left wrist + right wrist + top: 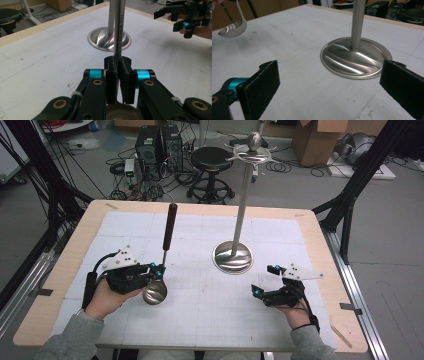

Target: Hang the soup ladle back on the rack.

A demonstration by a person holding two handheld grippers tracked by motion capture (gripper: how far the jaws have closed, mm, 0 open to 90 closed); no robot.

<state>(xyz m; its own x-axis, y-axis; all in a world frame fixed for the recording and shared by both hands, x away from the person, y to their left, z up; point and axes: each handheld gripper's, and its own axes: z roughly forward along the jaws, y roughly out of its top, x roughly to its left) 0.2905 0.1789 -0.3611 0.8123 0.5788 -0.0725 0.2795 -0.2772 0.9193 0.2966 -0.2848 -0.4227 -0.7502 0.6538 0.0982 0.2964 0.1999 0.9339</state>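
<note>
With the left hand-held gripper [159,270] clamped on the ladle [163,254] low on its shank, bowl just above the near-left counter [60,285], lift it steadily toward the hooks atop the stand [242,211] while the right hand-held gripper [265,279] waits wide open, empty.

You work at a wooden table [59,270] covered by a white gridded mat [210,305]. Directly on the mat stands a steel stand [233,256], its round base flat near the middle, its pole upright.
</note>
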